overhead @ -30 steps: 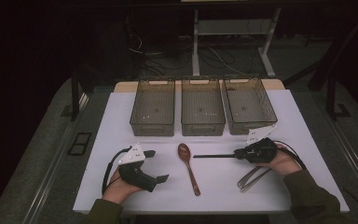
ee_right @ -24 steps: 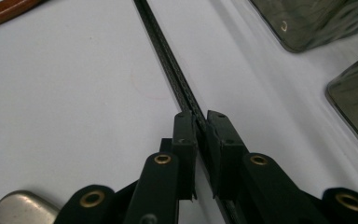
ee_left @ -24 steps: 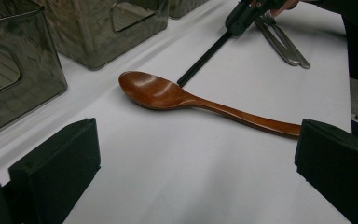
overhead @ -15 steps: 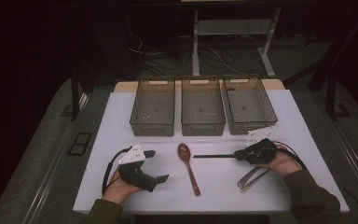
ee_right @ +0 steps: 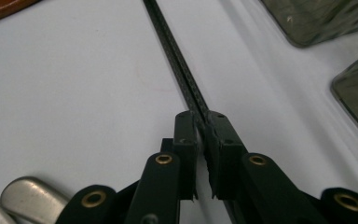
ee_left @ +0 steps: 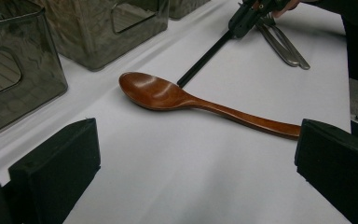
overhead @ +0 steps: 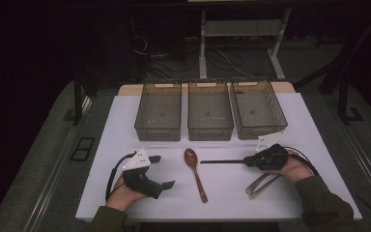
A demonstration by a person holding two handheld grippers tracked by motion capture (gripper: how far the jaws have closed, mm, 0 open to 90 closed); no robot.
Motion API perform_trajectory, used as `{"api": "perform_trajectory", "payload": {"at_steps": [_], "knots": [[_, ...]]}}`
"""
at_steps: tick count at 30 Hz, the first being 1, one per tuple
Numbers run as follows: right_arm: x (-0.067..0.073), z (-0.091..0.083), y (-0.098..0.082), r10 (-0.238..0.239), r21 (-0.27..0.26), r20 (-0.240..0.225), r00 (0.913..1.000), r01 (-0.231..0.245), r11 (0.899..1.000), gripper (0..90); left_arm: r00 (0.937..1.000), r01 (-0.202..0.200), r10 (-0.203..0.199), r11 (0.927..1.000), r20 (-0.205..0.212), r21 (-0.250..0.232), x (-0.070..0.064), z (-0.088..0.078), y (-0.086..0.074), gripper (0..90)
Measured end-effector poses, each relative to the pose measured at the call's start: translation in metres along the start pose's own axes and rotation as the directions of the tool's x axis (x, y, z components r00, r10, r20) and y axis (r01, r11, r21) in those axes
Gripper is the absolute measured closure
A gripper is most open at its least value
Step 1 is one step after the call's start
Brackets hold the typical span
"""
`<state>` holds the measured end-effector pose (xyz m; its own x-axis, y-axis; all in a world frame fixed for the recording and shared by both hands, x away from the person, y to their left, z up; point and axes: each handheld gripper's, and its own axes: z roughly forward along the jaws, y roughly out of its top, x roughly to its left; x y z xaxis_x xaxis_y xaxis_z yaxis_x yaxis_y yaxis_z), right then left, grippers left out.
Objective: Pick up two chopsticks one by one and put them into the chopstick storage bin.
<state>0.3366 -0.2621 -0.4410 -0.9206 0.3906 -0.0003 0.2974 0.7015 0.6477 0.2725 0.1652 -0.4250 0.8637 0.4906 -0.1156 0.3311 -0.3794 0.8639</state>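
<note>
In my right gripper view the black rod (ee_right: 175, 51) runs off the top edge, so I cannot see its far end there, and the tongs (ee_right: 23, 196) show as just two rounded metal tips at the lower left; a brown sliver of the spoon (ee_right: 0, 7) is cut off at the upper left. In the high view the room behind the table is dark and hard to read, and my right hand (overhead: 294, 166) covers much of the right gripper (overhead: 251, 161). That gripper is closed on the near end of the rod: the two jaws pinch it with only a thin slit between them. The rod lies flat on the white table (overhead: 125, 125), right of centre in the high view, pointing left toward the spoon (overhead: 195, 171). The tongs (overhead: 261, 186) lie just under my right wrist. My left gripper (overhead: 164, 171) stands wide open at the lower left, holding nothing, its jaws framing the spoon (ee_left: 191, 100) from a distance. Both forearms enter from the bottom edge, hands resting low on the table. Three bins (overhead: 210, 121) line the upper middle.
</note>
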Motion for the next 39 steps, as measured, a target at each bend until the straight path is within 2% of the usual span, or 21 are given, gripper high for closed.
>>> {"api": "perform_trajectory", "payload": {"at_steps": [6,9,16,18,23,25,36,39], "knots": [[-0.0035,-0.0042,-0.0015,0.013,-0.025,0.031,0.9994,-0.012,1.0,81.5,1.0,-0.001,0.001,1.0,0.0,0.0,0.0,0.0002,-0.0001,0.0],[-0.0038,-0.003,-0.0031,0.009,-0.009,0.028,0.9996,-0.009,1.0,81.1,1.0,0.001,-0.001,1.0,0.0,0.0,0.0,0.0002,0.0,0.0],[-0.0023,-0.0031,-0.0033,0.002,-0.007,0.014,0.9999,-0.001,1.0,81.0,1.0,0.0,0.0,1.0,0.0,0.0,-0.0001,0.0002,0.0,0.0],[-0.0029,-0.0033,-0.0038,-0.002,-0.008,0.029,0.9996,0.003,1.0,80.9,1.0,0.0,0.0,1.0,0.0,0.0,-0.0001,0.0001,0.0,0.0],[-0.0042,-0.0028,-0.0047,-0.003,-0.015,0.033,0.9995,0.004,1.0,80.1,1.0,0.0,0.0,1.0,0.0,0.001,0.0,0.0003,0.0,0.0],[-0.0049,-0.0006,-0.0054,-0.012,0.0,0.041,0.9991,0.012,1.0,79.7,1.0,-0.001,0.001,1.0,0.0,0.004,-0.0001,0.0004,-0.0001,0.0],[-0.0063,0.0007,-0.0069,-0.02,0.0,0.022,0.9995,0.02,1.0,80.2,1.0,-0.001,0.001,1.0,0.001,0.007,-0.0004,0.0009,-0.0001,0.0],[-0.0088,0.0005,-0.0078,-0.02,-0.008,0.001,0.9998,0.02,1.0,81.3,1.0,-0.003,0.003,1.0,0.002,0.006,-0.0005,0.001,0.0001,0.0]]}}
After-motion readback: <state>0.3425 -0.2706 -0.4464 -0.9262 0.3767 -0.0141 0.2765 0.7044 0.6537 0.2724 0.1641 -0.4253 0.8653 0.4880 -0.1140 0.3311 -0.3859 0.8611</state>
